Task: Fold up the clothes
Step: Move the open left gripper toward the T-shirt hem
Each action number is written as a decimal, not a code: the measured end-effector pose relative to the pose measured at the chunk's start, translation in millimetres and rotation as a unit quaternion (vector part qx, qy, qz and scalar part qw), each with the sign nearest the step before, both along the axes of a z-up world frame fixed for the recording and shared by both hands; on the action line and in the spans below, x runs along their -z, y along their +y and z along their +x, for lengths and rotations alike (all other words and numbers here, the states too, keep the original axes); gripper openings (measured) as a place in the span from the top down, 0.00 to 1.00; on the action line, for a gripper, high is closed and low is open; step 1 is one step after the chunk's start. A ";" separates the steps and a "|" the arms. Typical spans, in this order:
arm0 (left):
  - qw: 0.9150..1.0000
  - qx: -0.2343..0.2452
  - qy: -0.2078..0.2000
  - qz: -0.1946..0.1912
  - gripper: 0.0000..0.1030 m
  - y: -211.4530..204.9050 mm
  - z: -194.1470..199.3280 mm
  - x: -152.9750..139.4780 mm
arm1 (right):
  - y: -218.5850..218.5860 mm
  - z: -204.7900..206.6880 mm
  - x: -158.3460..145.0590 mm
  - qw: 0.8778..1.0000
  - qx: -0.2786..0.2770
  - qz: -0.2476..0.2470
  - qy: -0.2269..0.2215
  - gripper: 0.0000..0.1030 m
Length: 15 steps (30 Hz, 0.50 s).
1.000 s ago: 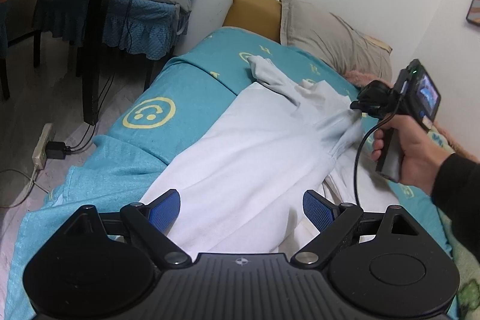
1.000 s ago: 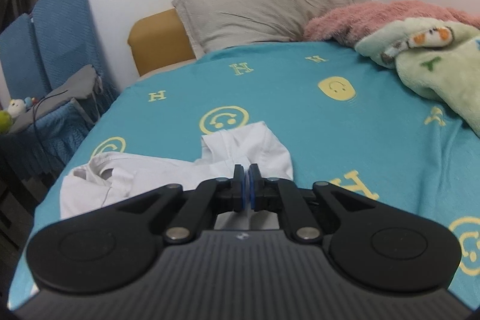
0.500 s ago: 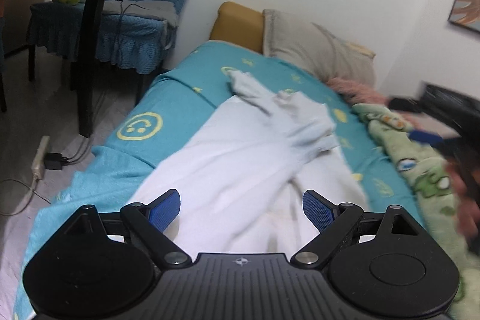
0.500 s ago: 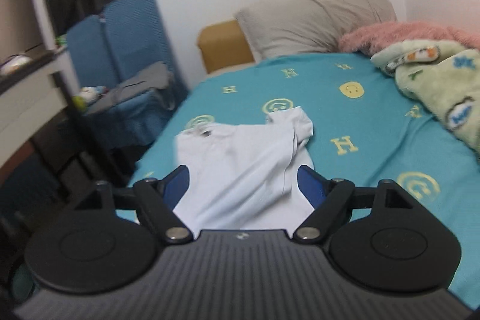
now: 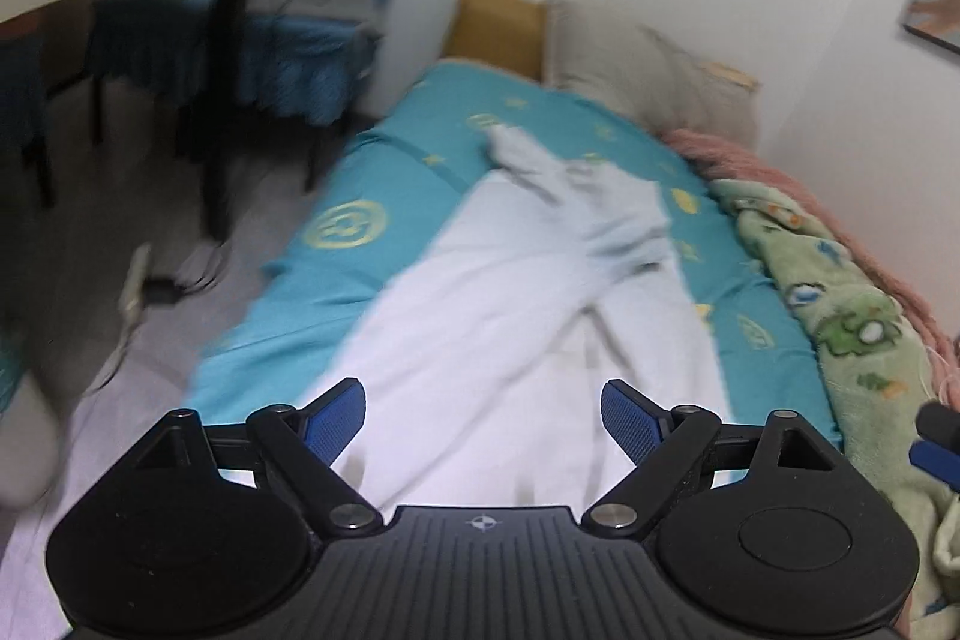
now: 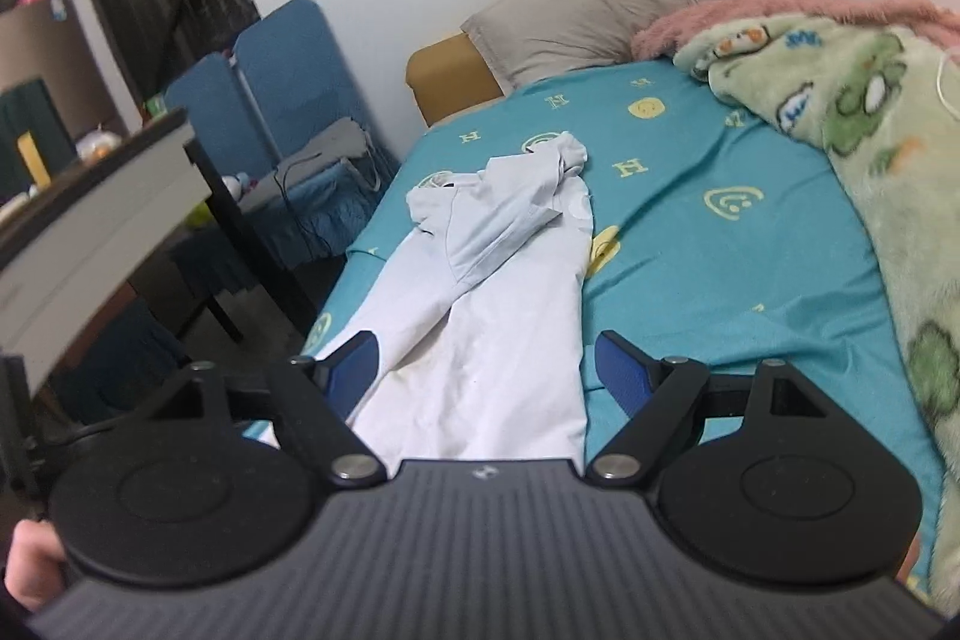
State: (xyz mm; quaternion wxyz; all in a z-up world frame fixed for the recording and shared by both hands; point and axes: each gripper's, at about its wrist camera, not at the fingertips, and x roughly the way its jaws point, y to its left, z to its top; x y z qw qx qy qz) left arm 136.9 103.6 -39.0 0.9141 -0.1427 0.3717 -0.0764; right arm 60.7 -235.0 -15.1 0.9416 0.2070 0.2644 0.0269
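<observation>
Both tongs hang with jaws spread wide and nothing between the blue pads: the left gripper (image 5: 483, 415), having just narrowed slightly, and the right gripper (image 6: 486, 370), having just sprung apart. Beyond them, toward 12 o'clock, the white garment (image 6: 498, 280) lies lengthwise on the teal bedsheet (image 6: 720, 232), printed with yellow "H" letters and smiley faces. At 2 o'clock sits a green cartoon blanket (image 6: 870, 112); at 12, a grey pillow (image 6: 594, 16).
</observation>
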 end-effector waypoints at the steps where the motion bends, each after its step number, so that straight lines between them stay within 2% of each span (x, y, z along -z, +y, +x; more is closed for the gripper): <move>1: 1.000 -0.008 0.013 -0.002 0.16 13.2 0.3 -2.6 | -1.4 0.0 2.2 1.000 0.003 0.009 0.005 0.22; 5: 0.998 0.010 0.055 -0.010 0.19 58.3 2.7 -2.3 | -1.0 3.7 12.0 0.999 -0.001 0.037 0.031 0.22; 7: 0.997 0.022 0.067 0.023 0.23 68.0 3.7 3.8 | 1.1 6.1 16.0 0.998 -0.007 0.050 0.044 0.22; 9: 0.995 0.024 0.091 0.031 0.25 74.7 9.7 16.2 | 4.9 7.5 17.7 0.997 -0.013 0.051 0.050 0.22; 11: 0.993 0.016 0.117 0.012 0.27 84.2 18.6 30.8 | 9.1 6.9 18.0 0.997 -0.017 0.046 0.052 0.22; 15: 0.985 -0.009 0.169 0.023 0.29 96.1 34.1 59.0 | 10.2 6.9 20.6 0.997 -0.017 0.043 0.061 0.22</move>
